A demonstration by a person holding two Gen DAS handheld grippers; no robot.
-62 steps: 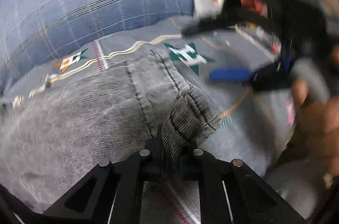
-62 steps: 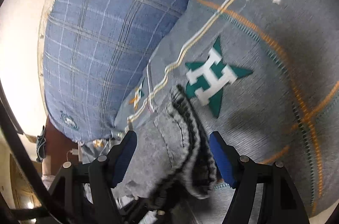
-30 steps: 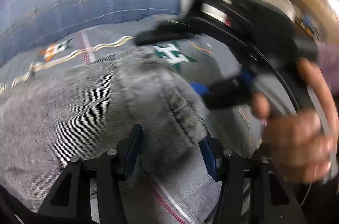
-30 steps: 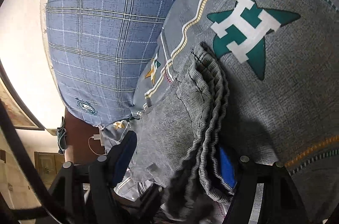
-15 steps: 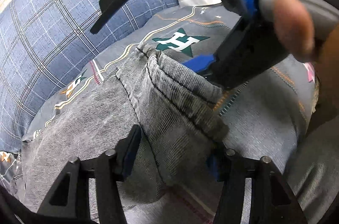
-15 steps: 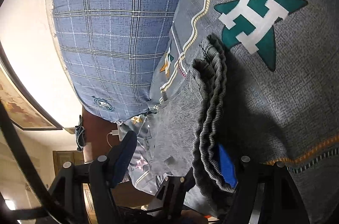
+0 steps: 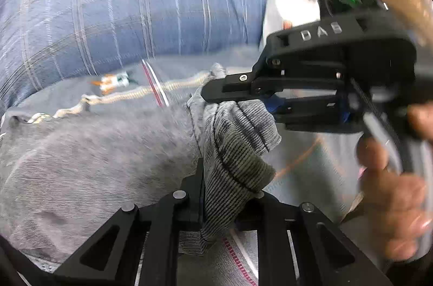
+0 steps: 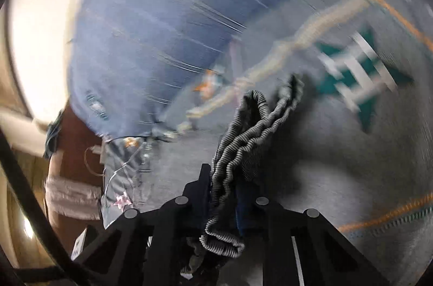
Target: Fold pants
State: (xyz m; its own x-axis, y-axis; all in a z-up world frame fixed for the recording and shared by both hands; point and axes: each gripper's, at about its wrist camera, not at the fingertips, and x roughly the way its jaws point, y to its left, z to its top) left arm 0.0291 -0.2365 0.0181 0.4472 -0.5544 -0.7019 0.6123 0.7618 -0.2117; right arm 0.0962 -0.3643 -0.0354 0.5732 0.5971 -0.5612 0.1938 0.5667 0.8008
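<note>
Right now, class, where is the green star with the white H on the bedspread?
In the right wrist view, the green star lies upper right on the grey bedspread, right of the pants bunched in the right hand-held gripper.

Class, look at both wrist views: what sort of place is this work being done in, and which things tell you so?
Most likely a bedroom, on a bed. A big blue plaid pillow lies on a grey printed bedsheet, where the grey pants are spread; both tongs grip their edge.

Bed: we see a grey bedspread [image 8: 351, 150] with a green star.
Pillow: blue plaid pillow [image 7: 121, 10] behind (blurred).
Wall: a pale wall [image 8: 35, 42], brightly lit.
</note>
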